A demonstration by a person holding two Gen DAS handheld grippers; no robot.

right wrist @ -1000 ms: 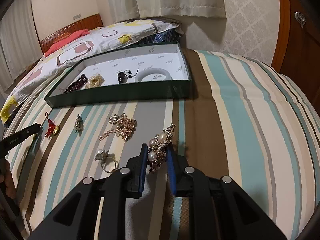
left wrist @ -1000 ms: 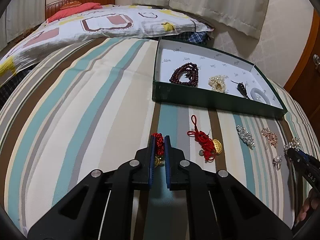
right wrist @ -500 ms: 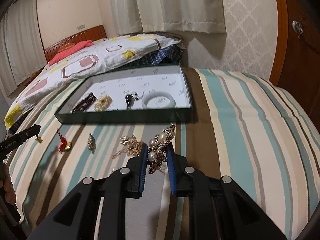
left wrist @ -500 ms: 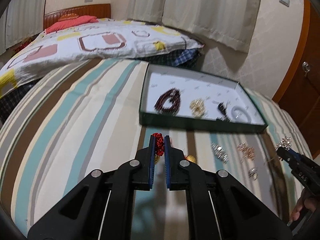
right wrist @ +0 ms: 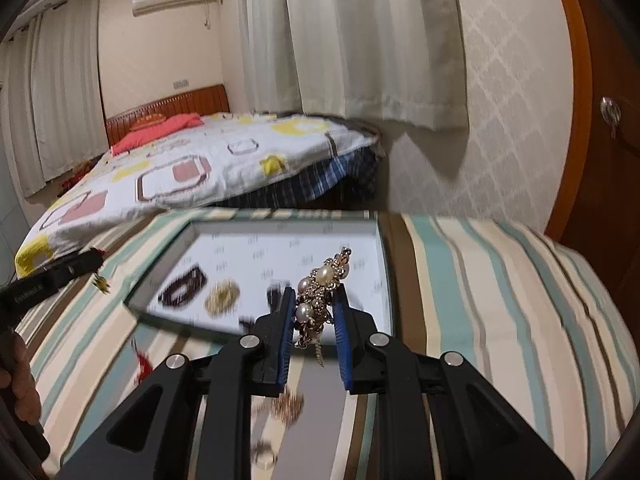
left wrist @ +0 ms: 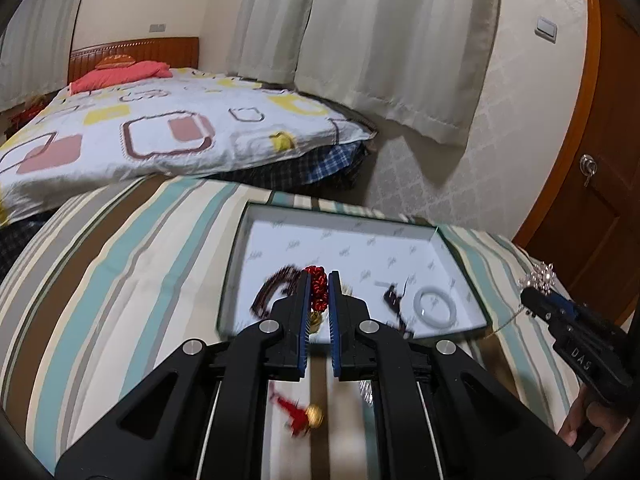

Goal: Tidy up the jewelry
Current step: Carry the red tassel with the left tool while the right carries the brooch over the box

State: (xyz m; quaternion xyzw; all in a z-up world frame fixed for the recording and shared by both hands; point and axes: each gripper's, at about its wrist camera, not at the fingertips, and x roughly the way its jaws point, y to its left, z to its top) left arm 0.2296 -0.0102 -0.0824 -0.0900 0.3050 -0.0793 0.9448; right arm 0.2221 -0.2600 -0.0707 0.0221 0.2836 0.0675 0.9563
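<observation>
My left gripper (left wrist: 318,280) is shut on a red knotted charm (left wrist: 319,288) with a gold bead hanging under it, held above the front edge of the green box (left wrist: 468,272). My right gripper (right wrist: 316,300) is shut on a pearl and gold brooch (right wrist: 324,280), held over the right part of the box (right wrist: 384,264). Inside the box lie a dark bead bracelet (right wrist: 182,290), a gold pearl cluster (right wrist: 222,298), a dark pendant (left wrist: 394,296) and a white jade bangle (left wrist: 435,305).
A second red charm with a gold bead (left wrist: 304,414) lies on the striped cloth in front of the box, with rose-gold pieces (right wrist: 286,406) and a ring (right wrist: 264,454) near it. A bed (left wrist: 140,128), curtains and a wooden door (left wrist: 592,200) stand behind.
Both grippers have lifted off the cloth with their pieces and moved forward to the box. The box now sits closer and lower in both views.
</observation>
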